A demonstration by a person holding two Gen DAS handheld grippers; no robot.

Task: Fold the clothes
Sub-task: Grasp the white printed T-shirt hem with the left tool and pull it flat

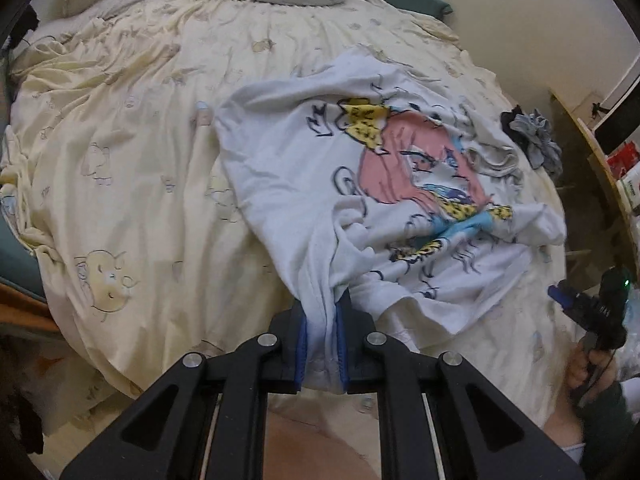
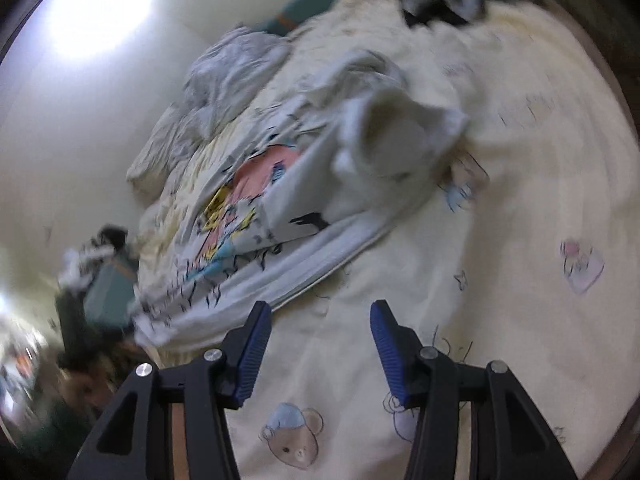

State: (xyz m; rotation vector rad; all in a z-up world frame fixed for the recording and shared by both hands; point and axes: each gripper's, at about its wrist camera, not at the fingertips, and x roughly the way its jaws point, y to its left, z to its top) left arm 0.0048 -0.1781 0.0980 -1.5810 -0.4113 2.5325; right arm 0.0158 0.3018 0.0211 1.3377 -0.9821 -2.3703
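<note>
Left wrist view: the left hand-held gripper [image 1: 322,332] pinches a bunched edge of the soft white cartoon-print T-shirt [image 1: 372,200], crumpled on the cream bear-print duvet [image 1: 120,160].
Right wrist view, blurred: the right hand-held gripper [image 2: 320,354] gapes empty, the T-shirt [image 2: 280,220] far left; no legible writing

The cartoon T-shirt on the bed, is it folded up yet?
Not yet. The T-shirt lies spread out and wrinkly on the bedcover, picture facing up, with one bunched edge pinched in the left gripper.
</note>
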